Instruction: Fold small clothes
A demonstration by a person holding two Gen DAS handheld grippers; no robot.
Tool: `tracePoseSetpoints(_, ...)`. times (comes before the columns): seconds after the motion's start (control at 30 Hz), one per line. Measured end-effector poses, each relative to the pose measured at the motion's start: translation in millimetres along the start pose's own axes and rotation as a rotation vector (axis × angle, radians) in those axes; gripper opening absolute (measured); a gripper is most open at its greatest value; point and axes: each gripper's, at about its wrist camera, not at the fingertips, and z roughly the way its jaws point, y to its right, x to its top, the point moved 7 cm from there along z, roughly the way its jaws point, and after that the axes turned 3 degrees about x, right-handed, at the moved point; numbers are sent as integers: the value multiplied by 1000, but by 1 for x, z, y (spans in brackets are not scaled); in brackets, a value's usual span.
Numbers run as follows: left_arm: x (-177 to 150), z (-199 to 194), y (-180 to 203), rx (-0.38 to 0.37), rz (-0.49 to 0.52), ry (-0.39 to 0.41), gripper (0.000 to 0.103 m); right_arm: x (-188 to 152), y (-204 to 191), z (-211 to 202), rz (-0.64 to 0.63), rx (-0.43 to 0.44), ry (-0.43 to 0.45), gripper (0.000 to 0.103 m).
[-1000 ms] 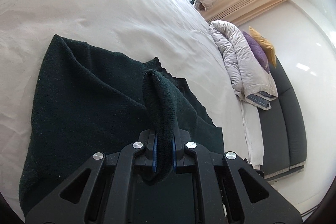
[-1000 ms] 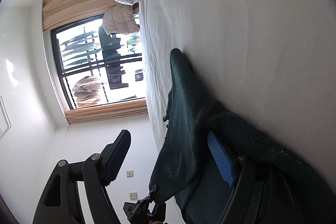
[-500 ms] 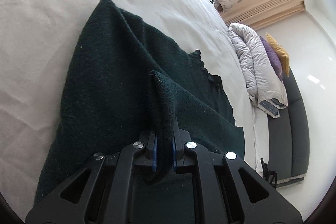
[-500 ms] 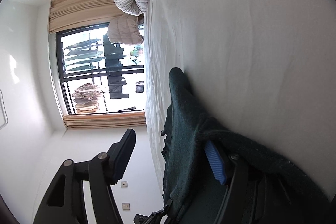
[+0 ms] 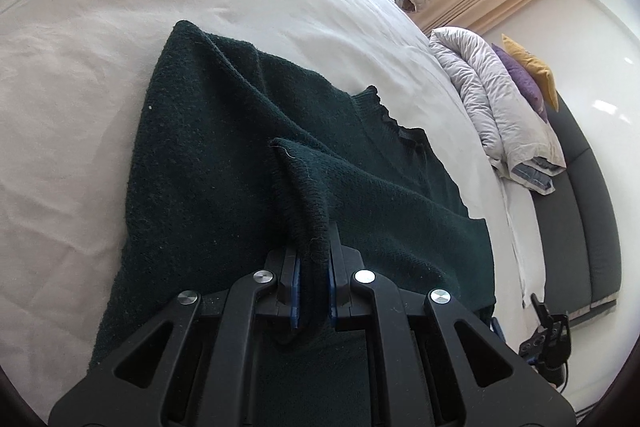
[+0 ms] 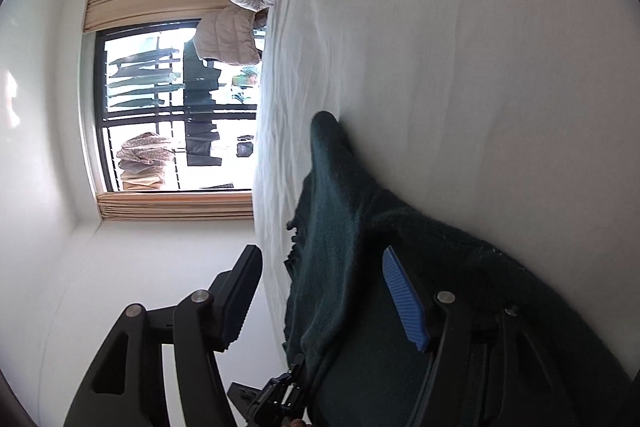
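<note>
We see the dark green sweater (image 5: 224,163) spread on the white bed (image 5: 100,27), its lower part cut off behind the left gripper (image 5: 312,283), which is clenched on a ribbed fold of the knit. From the right wrist view the sweater (image 6: 340,227) lies edge-on, so we cannot make out its shape. The right gripper (image 6: 320,291) is opening, with cloth lying beside its blue pad, unpinched. Only this view shows the window (image 6: 168,107); only the left shows the dark sofa (image 5: 576,211) past the rolled duvet (image 5: 488,99).
</note>
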Motion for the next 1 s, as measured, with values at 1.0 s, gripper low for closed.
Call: tracePoseSetpoints(1.0, -8, 23, -6, 16, 63, 30, 12, 29, -1, 105, -164, -81, -137, 66)
